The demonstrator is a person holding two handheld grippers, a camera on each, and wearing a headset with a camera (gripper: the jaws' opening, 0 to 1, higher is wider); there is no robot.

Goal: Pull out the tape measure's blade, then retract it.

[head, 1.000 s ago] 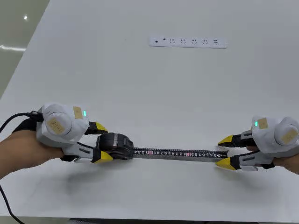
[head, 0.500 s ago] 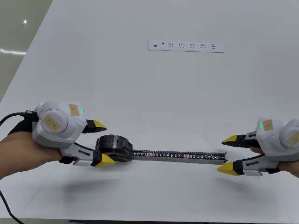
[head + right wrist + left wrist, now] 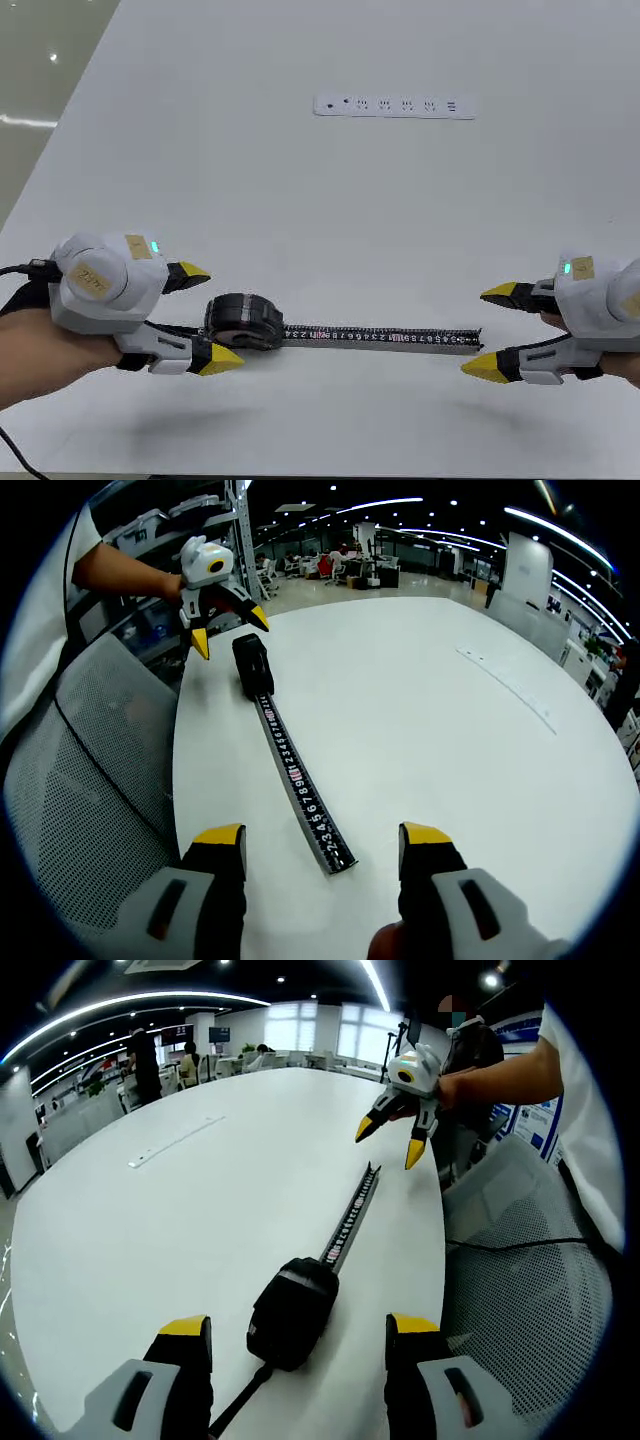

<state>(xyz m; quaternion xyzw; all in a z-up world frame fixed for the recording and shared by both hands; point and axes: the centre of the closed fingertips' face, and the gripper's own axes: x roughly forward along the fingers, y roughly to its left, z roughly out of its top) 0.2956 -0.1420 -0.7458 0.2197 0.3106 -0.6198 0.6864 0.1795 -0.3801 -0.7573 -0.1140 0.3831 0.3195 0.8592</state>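
Observation:
A black tape measure case [image 3: 244,320] lies on the white table with its blade [image 3: 385,338] drawn out to the right, flat on the surface. My left gripper [image 3: 205,314] stands open just left of the case, jaws either side of it and apart from it; the case [image 3: 293,1310] sits ahead between the jaws in the left gripper view. My right gripper [image 3: 495,330] is open beyond the blade's free end, not touching it. The blade [image 3: 300,788] and its tip lie between the open jaws in the right gripper view, with the case [image 3: 252,662] far ahead.
A white power strip [image 3: 394,106] lies at the far middle of the table [image 3: 320,200]. A cable [image 3: 15,440] trails from the left hand. Mesh chair backs [image 3: 520,1260] stand along the near table edge. People stand far off in the room.
Both grippers have opened and let go: the left off the case, the right off the blade's end. Each has drawn back slightly. The tape lies still, blade out.

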